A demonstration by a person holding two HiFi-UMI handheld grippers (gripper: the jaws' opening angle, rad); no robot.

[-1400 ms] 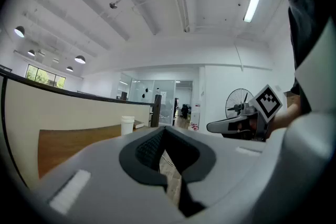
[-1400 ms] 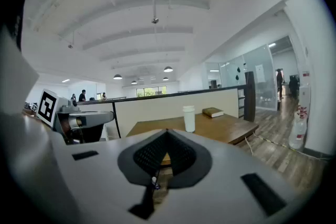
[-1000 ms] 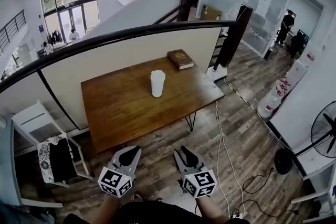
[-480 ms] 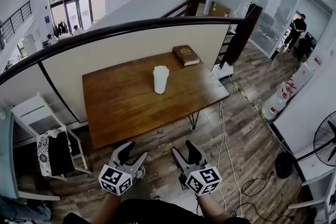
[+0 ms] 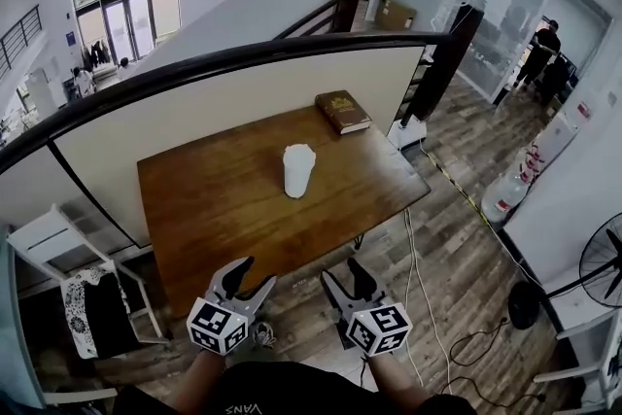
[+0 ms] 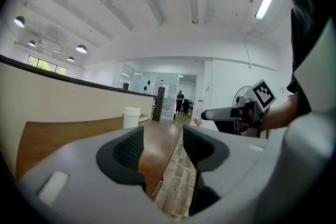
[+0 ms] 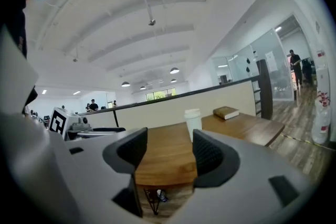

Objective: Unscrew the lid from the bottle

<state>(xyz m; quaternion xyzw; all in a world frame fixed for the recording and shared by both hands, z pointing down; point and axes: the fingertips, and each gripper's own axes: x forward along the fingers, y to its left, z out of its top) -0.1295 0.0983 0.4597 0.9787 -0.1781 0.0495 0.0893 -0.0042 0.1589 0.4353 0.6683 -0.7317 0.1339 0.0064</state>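
A white bottle (image 5: 297,172) with a white lid (image 5: 299,153) stands upright near the middle of the wooden table (image 5: 214,209). It also shows far off as the bottle (image 6: 132,117) in the left gripper view and the bottle (image 7: 193,122) in the right gripper view. Both grippers hover over the floor in front of the table's near edge, well short of the bottle. My left gripper (image 5: 253,275) (image 6: 163,139) is open with nothing between its pads. My right gripper (image 5: 342,272) (image 7: 169,149) is open too, its jaws still spreading, and it holds nothing.
A brown book (image 5: 342,111) lies at the table's far right corner. A cream partition with a dark rail (image 5: 243,92) backs the table. A white chair draped with cloth (image 5: 92,301) stands at the left. Cables (image 5: 413,258) trail on the floor at the right, near water jugs (image 5: 505,194).
Both grippers went from shut to open. The view has drawn a little closer to the table, and the bottle has not moved.
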